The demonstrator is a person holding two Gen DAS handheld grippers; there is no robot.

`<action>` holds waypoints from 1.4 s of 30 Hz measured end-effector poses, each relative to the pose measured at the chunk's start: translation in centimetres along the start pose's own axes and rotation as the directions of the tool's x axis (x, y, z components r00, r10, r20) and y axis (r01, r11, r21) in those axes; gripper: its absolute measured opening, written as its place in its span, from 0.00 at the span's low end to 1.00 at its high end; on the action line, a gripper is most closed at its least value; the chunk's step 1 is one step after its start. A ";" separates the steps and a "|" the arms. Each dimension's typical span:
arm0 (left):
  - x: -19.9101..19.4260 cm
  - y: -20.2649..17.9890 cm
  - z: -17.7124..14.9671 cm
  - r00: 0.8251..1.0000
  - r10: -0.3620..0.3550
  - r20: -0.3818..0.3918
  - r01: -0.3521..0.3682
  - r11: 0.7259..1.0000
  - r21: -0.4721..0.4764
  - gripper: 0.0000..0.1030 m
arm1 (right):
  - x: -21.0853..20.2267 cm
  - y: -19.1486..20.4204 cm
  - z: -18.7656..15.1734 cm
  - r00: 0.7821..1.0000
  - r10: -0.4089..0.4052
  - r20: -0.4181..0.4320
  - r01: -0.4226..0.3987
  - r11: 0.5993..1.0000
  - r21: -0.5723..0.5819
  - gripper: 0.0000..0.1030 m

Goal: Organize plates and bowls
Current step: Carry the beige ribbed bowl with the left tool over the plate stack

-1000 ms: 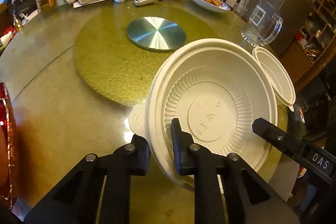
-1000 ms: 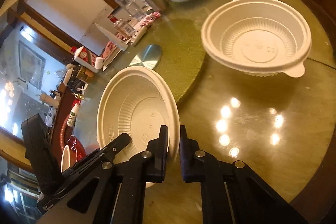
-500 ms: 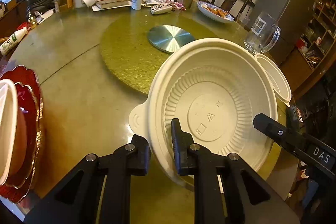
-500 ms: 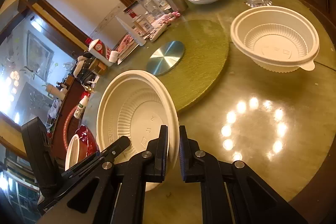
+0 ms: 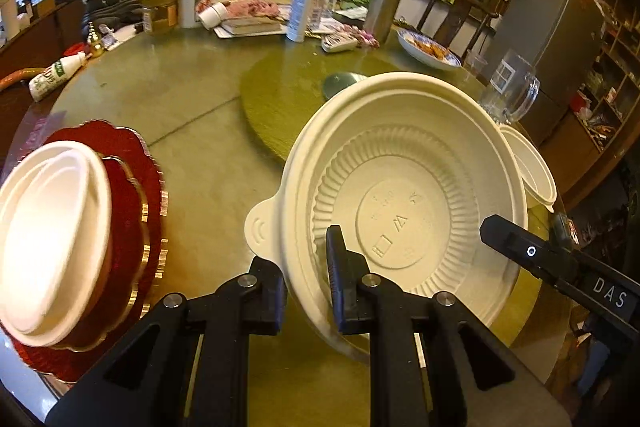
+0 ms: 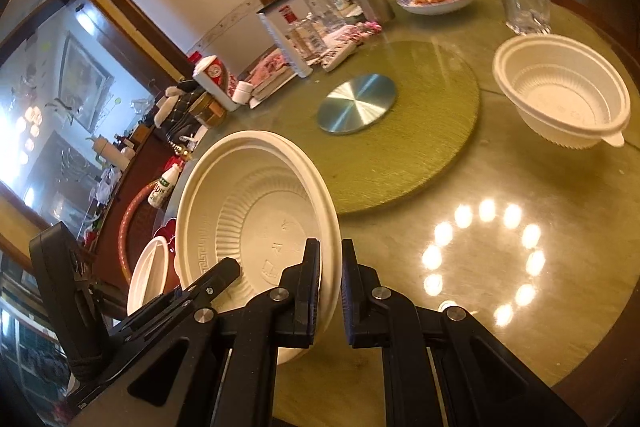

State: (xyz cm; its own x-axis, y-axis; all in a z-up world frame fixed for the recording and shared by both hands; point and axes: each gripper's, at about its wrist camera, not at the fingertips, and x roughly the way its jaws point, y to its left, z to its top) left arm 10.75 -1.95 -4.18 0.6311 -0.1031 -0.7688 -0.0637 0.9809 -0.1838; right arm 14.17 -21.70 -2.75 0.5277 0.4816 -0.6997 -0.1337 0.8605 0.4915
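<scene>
White ribbed plastic bowl [image 5: 400,211], round with a small tab on its rim, hangs above the round glass-topped desk [image 5: 200,155], tilted so that its open side faces both cameras. Being round, it has no long axis to speak of; the tab points toward the left side of the left wrist view. The left tool [image 5: 306,259] pinches the near rim just beside that tab, one finger inside the wall and one outside. The right tool [image 6: 331,267] clamps what appears to be the opposite rim of the same bowl, though the rim looks doubled and may be two bowls nested.

To the left of the held bowl, near the desk's edge, red scalloped plates [image 5: 136,195] lie stacked with a white dish [image 5: 52,227] on top; that stack is on the left tool's side and nearer to it. A second white bowl [image 6: 560,95] stands upright on the desk to the right, well apart from the stack, closer to the right tool. Both tools point steeply downward and forward across the desk.
</scene>
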 end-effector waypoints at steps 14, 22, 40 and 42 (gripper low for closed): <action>-2.9 2.6 0.5 0.996 0.033 0.079 -0.031 0.999 -0.029 0.15 | -0.3 4.3 0.1 1.000 0.020 0.022 -0.018 0.997 -0.080 0.09; -4.6 3.6 0.4 0.991 0.049 0.122 -0.044 0.998 -0.038 0.15 | -0.7 6.2 -0.2 0.999 0.033 0.035 -0.029 0.992 -0.120 0.09; -8.1 8.2 0.7 0.970 0.132 0.205 -0.111 0.987 -0.114 0.15 | -0.1 12.6 -0.5 0.995 0.100 0.030 -0.090 0.969 -0.229 0.10; -8.5 9.1 0.7 0.967 0.145 0.210 -0.120 0.985 -0.127 0.15 | 0.3 13.3 -0.5 0.994 0.111 0.023 -0.102 0.966 -0.238 0.10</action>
State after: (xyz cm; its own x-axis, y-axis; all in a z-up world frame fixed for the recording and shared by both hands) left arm 5.35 7.95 1.13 0.7635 0.0771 -0.6412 -0.2369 0.9571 -0.1670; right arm 12.08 -10.05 3.33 0.5286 0.5699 -0.6291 -0.3830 0.8215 0.4224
